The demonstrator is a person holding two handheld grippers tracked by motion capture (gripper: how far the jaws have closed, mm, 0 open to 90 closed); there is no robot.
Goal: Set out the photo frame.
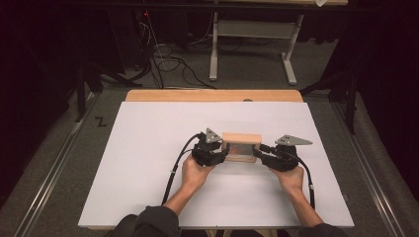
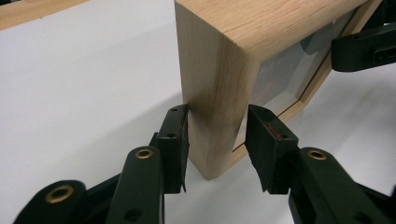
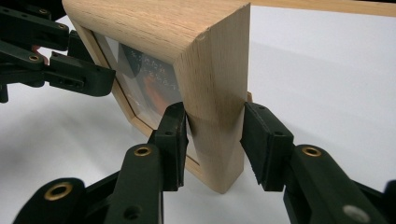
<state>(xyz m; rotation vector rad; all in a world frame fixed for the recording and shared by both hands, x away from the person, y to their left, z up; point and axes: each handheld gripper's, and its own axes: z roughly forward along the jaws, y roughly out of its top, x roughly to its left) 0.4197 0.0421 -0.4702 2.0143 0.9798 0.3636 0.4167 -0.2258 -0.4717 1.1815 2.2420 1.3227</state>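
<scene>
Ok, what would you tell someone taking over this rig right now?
Left gripper: jaws straddle the left end of the wooden frame; one pad touches, full clamp unclear.
Right gripper: pads pressed on the right end.
Frame: stands upright on the white table.
Done: both ends reached.
Left: probably firm up the left grip, then lift.

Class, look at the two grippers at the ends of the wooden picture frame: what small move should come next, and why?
Probably close both a little more. The left gripper straddles one end of the wooden picture frame, one pad touching, the other apart. The right gripper looks nearly clamped on the other end. The frame stands on the white board, unlifted.
</scene>
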